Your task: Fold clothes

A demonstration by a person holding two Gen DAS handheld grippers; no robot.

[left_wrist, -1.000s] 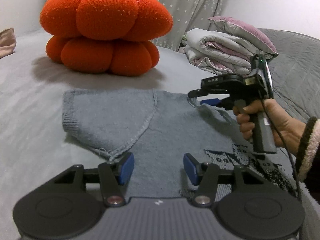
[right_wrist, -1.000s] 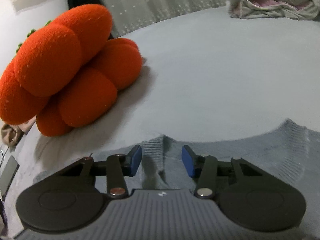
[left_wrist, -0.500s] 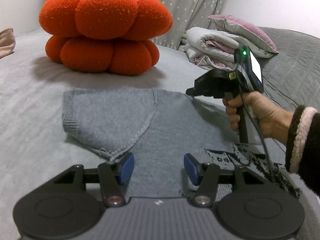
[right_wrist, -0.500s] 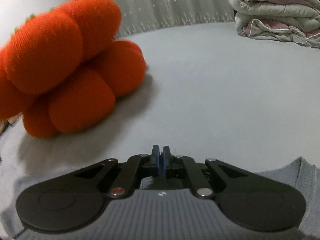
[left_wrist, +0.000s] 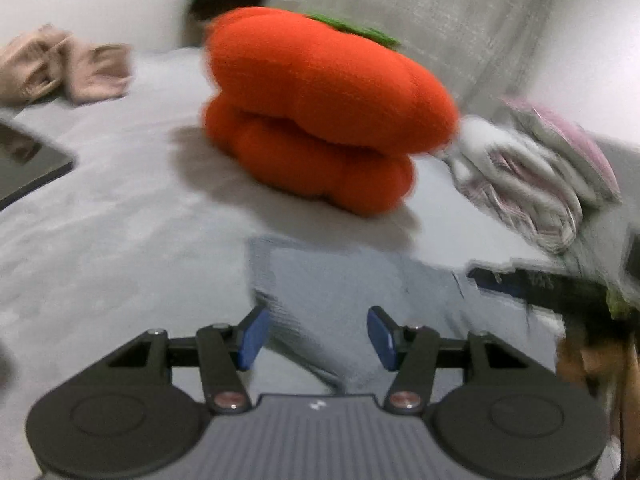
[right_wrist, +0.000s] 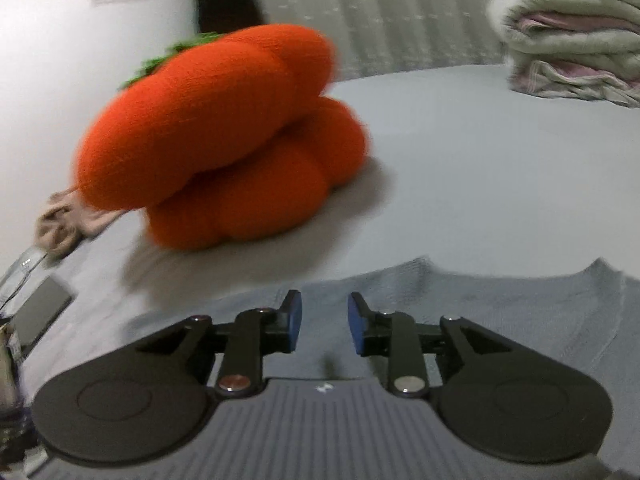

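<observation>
Opening again, your right gripper (right_wrist: 324, 330) holds nothing after its brief pinch half a second ago — left gripper (left_wrist: 314, 338) half-wide, empty. Grey sweater (right_wrist: 500, 312) lies flat, lower centre; fold released, next fold pending.

Colours I see across the bed

My view has a grey-blue knit sweater (right_wrist: 500, 312) on a pale grey bed (right_wrist: 460, 152), a bright orange pumpkin cushion (left_wrist: 320, 108) with a green top, beige cloth (left_wrist: 60, 68), a white-and-pink folded quilt (right_wrist: 572, 36), a grey dotted pillow (right_wrist: 380, 12), and blue pads on both black claws, left (left_wrist: 314, 338) and right (right_wrist: 324, 326).
</observation>
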